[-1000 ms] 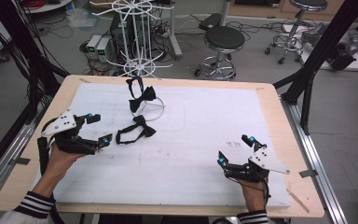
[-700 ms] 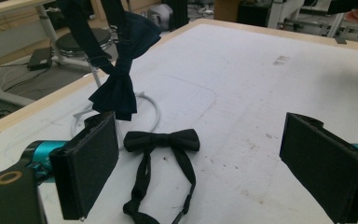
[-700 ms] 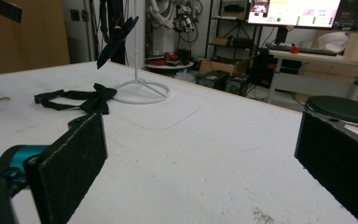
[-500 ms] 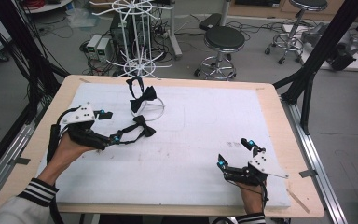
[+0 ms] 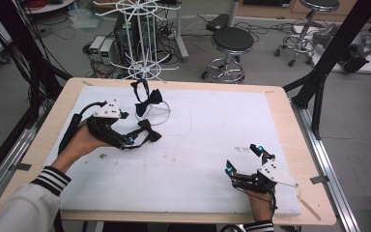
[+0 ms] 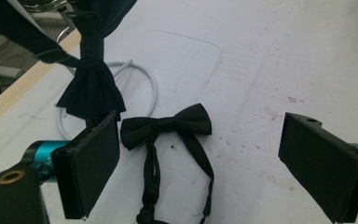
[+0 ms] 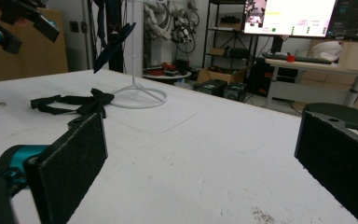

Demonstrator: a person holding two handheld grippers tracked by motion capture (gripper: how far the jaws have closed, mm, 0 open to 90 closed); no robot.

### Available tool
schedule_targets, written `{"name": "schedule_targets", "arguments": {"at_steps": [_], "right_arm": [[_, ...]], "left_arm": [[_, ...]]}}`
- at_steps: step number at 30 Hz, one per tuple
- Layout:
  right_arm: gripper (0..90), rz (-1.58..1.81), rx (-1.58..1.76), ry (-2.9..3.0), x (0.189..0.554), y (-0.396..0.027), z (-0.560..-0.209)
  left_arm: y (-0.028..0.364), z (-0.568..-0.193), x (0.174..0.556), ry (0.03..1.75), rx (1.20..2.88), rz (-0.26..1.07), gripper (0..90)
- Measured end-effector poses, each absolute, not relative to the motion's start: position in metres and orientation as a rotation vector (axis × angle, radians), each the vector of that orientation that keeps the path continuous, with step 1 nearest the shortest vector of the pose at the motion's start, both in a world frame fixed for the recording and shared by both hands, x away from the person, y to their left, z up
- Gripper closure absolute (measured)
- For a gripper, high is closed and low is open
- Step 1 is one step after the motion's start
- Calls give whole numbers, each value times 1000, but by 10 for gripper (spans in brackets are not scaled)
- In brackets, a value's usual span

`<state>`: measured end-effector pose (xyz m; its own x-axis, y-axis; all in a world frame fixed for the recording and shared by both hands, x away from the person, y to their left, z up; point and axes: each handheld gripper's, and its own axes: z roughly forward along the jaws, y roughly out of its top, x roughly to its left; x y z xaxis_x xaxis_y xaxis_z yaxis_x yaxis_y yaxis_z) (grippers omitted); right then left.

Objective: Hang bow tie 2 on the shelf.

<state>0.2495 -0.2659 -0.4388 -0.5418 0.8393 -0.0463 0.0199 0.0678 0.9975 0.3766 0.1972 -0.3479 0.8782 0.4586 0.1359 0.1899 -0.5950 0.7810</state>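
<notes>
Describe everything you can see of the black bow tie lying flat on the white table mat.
The black bow tie looks like matte fabric, with two pleated wings pinched by a centre knot. Its thin strap runs off in two bands, loosely looped on the white mat. It lies flat beside the white ring base of the stand, below a second bow tie hanging there. The left gripper hovers over it, jaws open on either side, not visibly touching it.

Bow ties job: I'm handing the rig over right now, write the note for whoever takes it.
Left gripper: open, jaws either side of the flat black fabric bow tie lying on the white table cover; not gripped.
Right gripper: open, holding nothing, at the near right of the table.
A second dark bow tie hangs on the white wire stand.
Left to do: probably close on the lying tie and hang it too.
</notes>
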Motion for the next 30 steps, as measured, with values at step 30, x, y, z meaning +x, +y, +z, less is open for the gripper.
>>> {"name": "schedule_targets", "arguments": {"at_steps": [30], "right_arm": [[15,1575,869,1666,257,-268,-451]], "left_arm": [[145,-367,419,333,2454,336,179]]}}
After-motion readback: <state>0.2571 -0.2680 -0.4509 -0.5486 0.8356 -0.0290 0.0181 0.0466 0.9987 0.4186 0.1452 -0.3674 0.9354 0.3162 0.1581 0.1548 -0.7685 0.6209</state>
